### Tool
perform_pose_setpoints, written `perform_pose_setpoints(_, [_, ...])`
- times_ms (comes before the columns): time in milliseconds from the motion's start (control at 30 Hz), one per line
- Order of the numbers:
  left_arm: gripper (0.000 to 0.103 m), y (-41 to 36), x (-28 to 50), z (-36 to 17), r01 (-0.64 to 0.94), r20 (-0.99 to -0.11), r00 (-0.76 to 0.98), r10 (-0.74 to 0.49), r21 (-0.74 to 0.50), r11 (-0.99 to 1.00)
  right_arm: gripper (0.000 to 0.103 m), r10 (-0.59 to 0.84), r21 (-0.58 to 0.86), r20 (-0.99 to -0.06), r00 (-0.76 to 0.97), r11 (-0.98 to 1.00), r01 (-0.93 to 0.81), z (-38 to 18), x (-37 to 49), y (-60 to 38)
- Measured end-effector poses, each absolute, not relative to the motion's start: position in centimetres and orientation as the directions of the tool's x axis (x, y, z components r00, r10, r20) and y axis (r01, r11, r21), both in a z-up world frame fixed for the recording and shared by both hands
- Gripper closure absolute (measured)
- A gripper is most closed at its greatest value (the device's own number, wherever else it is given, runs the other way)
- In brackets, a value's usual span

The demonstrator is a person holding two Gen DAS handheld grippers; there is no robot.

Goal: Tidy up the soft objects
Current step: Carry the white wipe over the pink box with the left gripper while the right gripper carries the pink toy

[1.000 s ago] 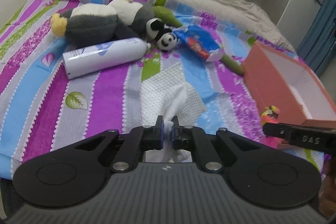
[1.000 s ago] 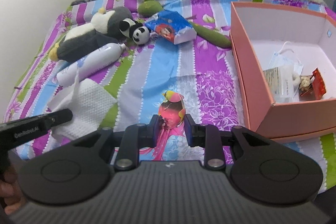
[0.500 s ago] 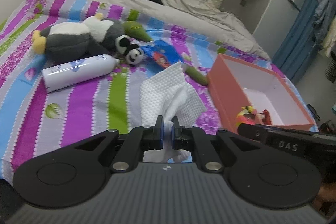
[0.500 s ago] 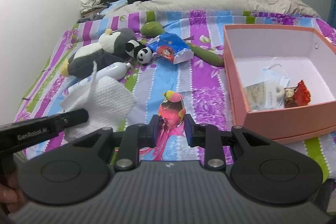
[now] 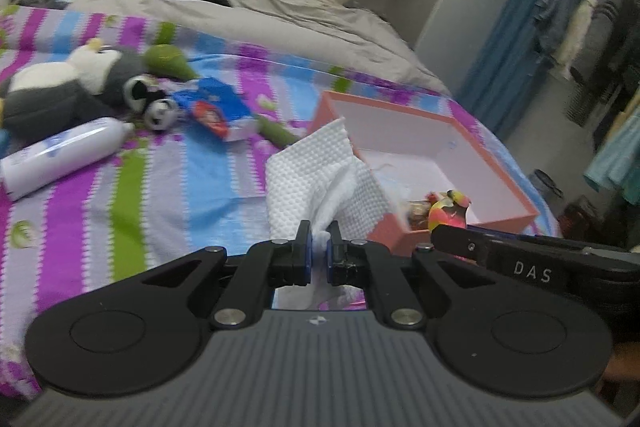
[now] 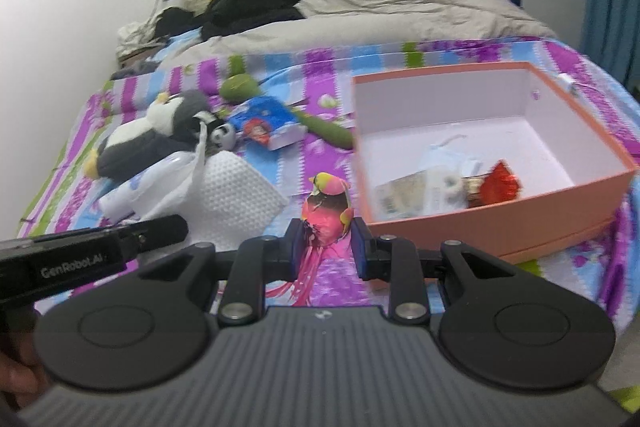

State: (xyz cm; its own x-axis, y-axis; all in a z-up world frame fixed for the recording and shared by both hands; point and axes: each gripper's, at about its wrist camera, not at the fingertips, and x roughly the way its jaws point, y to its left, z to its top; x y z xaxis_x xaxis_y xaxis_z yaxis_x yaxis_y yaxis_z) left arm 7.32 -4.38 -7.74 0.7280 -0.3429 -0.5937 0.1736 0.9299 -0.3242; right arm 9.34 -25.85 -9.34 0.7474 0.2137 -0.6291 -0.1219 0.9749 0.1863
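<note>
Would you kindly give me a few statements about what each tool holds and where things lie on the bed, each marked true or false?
1. The left tool is shut on the white cloth. True.
2. The right tool holds a panda toy. False: it is shut on the pink bird toy; the small panda lies on the striped bedspread.
3. The orange box is empty. False: a red item and some paper packets lie inside.
4. The white bottle lies on its side. True.
5. The blue packet sits inside the box. False: it lies on the bedspread, left of the box.
</note>
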Motion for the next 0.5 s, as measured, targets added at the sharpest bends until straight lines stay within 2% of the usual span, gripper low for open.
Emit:
perform_pose_setpoints(267, [0.095, -9.5, 9.9, -6.6, 0.286, -0.577, 0.698, -0.425, -0.319, 0.903, 0.074, 0.137, 0.19, -0.634, 0.761, 0.982, -0.019, -9.2, 9.5, -30.2])
perform_pose_setpoints(500, [0.095, -11.9, 14.3, -7.0, 0.311, -0.611, 0.65, -0.452, -0.328, 0.892, 0.074, 0.127, 0.198, -0.648, 0.751, 0.98, 0.005, -9.8, 12.2, -31.8])
